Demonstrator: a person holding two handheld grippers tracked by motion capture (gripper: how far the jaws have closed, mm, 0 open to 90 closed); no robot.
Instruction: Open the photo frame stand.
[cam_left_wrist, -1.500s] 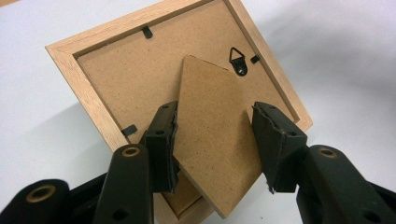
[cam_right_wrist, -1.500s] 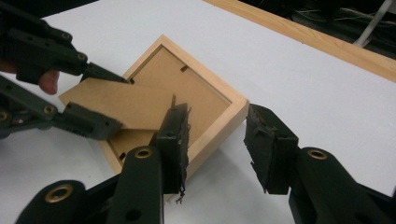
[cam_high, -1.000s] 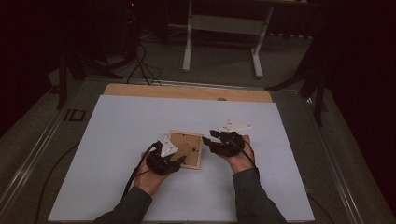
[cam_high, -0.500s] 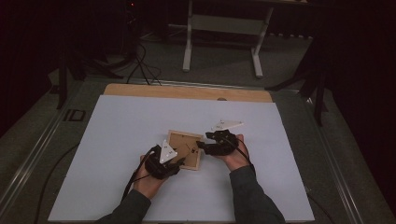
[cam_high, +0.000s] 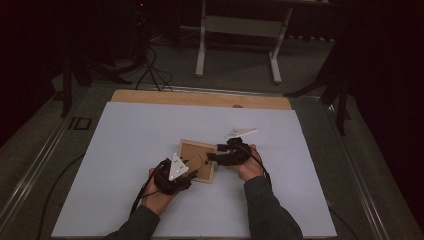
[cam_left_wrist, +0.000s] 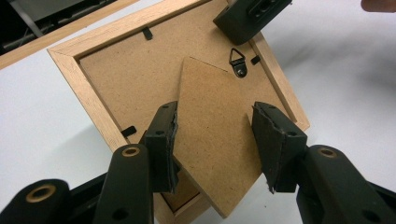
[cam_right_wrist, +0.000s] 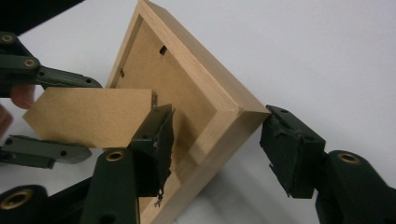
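A wooden picture frame (cam_high: 189, 150) lies face down on the white table. Its brown cardboard stand (cam_high: 196, 161) is lifted off the backing. My left gripper (cam_high: 191, 169) comes in from the near side and is shut on the stand (cam_left_wrist: 210, 107), one pad against each long edge. My right gripper (cam_high: 212, 158) reaches in from the right. Its jaws have just been opening, and they straddle the frame's corner (cam_right_wrist: 233, 112): one pad over the backing, the other just outside the corner, neither pressing. In the right gripper view, the left gripper (cam_right_wrist: 70, 116) holds the stand (cam_right_wrist: 116, 112).
A metal hanger (cam_left_wrist: 238, 60) and small black tabs sit on the frame's backing. A wooden board edge (cam_high: 200, 98) runs along the table's far side. Beyond it, a white metal rack (cam_high: 237, 45) and cables (cam_high: 150, 65) are on the floor.
My right gripper has moved left and down to the frame's right corner, and its jaws now straddle it. The left gripper and the stand have stayed put.
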